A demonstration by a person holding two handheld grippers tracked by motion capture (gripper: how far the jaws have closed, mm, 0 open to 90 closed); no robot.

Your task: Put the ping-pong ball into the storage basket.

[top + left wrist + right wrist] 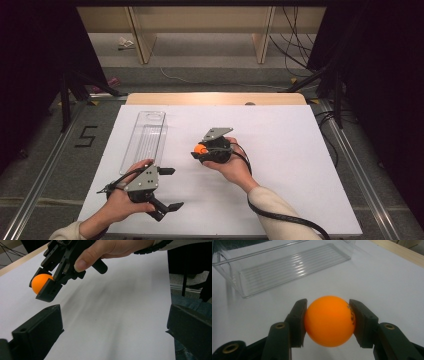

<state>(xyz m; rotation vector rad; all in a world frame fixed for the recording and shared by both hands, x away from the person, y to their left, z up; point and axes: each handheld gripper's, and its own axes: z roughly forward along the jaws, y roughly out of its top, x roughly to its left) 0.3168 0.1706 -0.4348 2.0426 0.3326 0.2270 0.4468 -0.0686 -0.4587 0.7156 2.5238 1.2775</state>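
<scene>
An orange ball sits squeezed between the two black jaws of my right gripper, which is shut on it just above the white table. From above, that gripper and the ball hover near the table's middle, pointing left toward a clear plastic tray. My left gripper rests near the front left edge with its jaws wide apart and nothing between them. In the left gripper view the ball shows held in the right gripper at upper left.
The long clear tray lies empty on the left half of the white table top. A wooden strip runs along the far edge. Dark stands, cables and floor surround the table.
</scene>
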